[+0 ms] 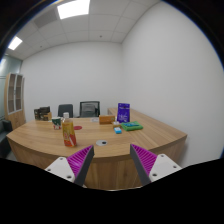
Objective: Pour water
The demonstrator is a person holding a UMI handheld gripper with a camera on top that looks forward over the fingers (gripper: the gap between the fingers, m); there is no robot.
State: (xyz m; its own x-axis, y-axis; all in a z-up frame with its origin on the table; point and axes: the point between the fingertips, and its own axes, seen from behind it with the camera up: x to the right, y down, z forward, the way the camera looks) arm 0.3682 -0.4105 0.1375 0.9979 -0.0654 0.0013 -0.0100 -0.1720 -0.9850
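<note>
- My gripper [112, 163] hangs in open air, well back from the wooden table [95, 140], with both fingers spread wide and nothing between the purple pads [80, 160].
- The thing I judge I am here for is a bottle [68, 131] with an orange label. It stands on the table beyond my fingers, a little to the left of the gap between them, near the table's near edge.
- Its long axis runs straight up and down; it stands upright, cap end to the ceiling. I cannot make out whether the cap is on or off.
- Just beside it there may be a small cup or second vessel, but it is too small for me to say.
- Farther back sit a purple box [123, 112], a green tray [131, 126] with small items by it, and a brown box [106, 119]. Chairs [89, 108] stand behind the table.
- Risk one: the bottle is off my centre line, so if I go straight in, my left finger could strike its side and tip it.
- Risk two: it is tall and narrow on a smooth top; a grip taken high or squeezed unevenly could let it swing or slip once I tilt it.
- Risk three: with no clear receiving vessel in sight, I may pour onto the table.
</note>
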